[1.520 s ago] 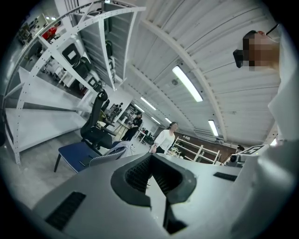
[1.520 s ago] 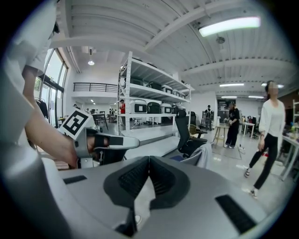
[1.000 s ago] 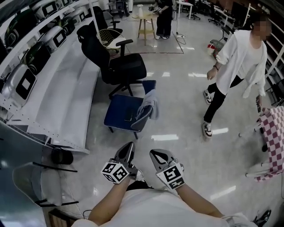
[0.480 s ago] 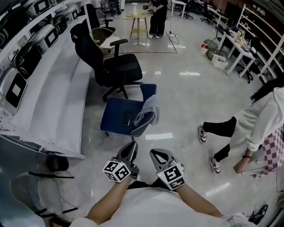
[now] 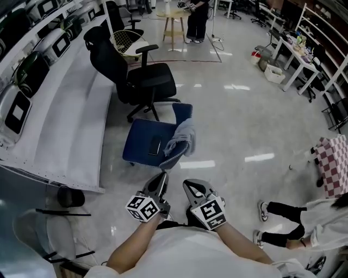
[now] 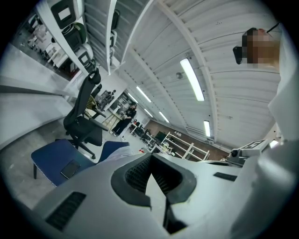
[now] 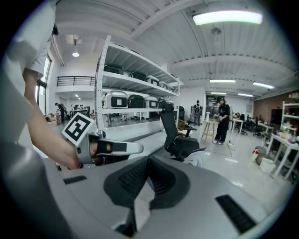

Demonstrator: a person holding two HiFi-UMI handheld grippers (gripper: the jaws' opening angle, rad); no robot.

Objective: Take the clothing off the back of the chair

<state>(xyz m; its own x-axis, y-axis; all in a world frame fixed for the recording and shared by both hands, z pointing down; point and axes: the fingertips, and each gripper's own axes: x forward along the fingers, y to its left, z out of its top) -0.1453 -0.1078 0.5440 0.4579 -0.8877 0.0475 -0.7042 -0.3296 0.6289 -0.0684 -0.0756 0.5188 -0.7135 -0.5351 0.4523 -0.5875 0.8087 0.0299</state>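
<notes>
Left tool [image 5: 161, 179] and right tool [image 5: 188, 186], both closed and empty, hang side by side near the blue chair [image 5: 148, 142], a grey garment [image 5: 182, 134] draped over its backrest.

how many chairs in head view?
3 clear: blue chair, nearest, grey clothing on its back; black office chair behind it; another black chair at the top edge. More may be hidden in the far background.
</notes>
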